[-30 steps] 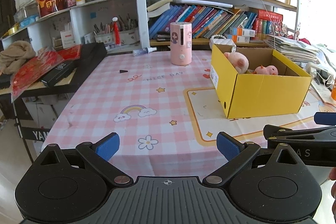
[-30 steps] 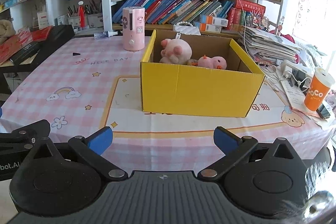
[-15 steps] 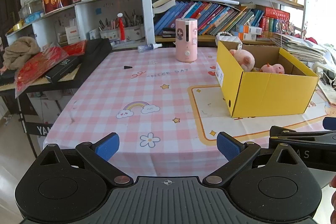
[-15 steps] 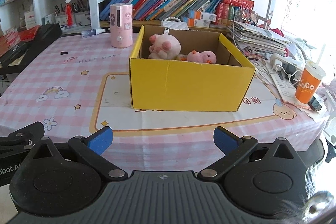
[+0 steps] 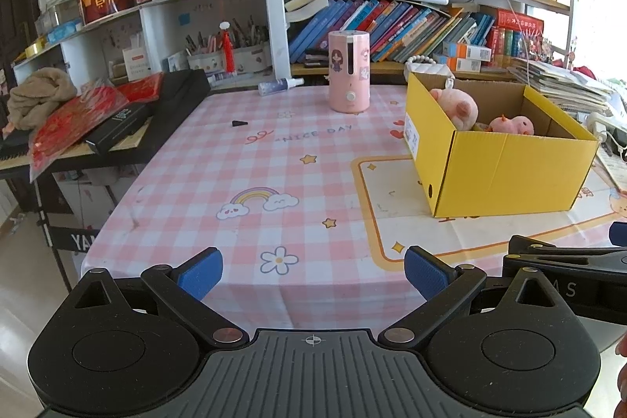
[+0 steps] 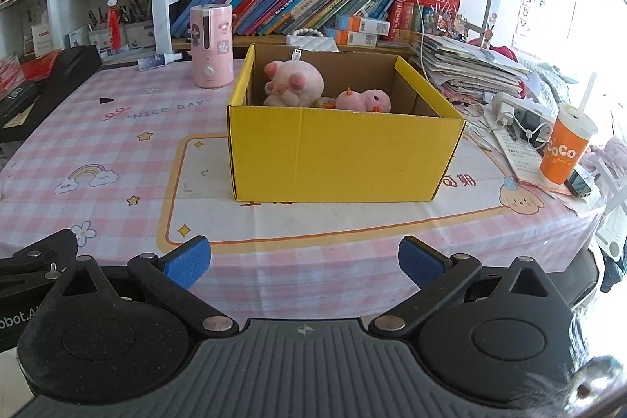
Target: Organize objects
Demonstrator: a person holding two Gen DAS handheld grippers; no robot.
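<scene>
A yellow cardboard box [image 6: 341, 151] stands open on the pink checked tablecloth [image 6: 117, 143]. Inside lie a pink plush pig [image 6: 294, 83] and a smaller pink plush duck [image 6: 366, 100]. The box [image 5: 505, 171] and both toys also show in the left wrist view, at the right. My left gripper [image 5: 313, 271] is open and empty, over the table's front edge. My right gripper [image 6: 303, 261] is open and empty, in front of the box and well short of it. Each gripper's side shows at the edge of the other's view.
A pink cylindrical humidifier [image 5: 348, 71] stands at the back of the table, with a small spray bottle [image 5: 280, 85] behind it. An orange paper cup [image 6: 566, 149], a power strip and papers crowd the right edge. Bookshelves rise behind. A black keyboard case [image 5: 156, 112] lies left.
Both grippers have drawn back from the table; the box and table look smaller and farther. Both stay open and empty.
</scene>
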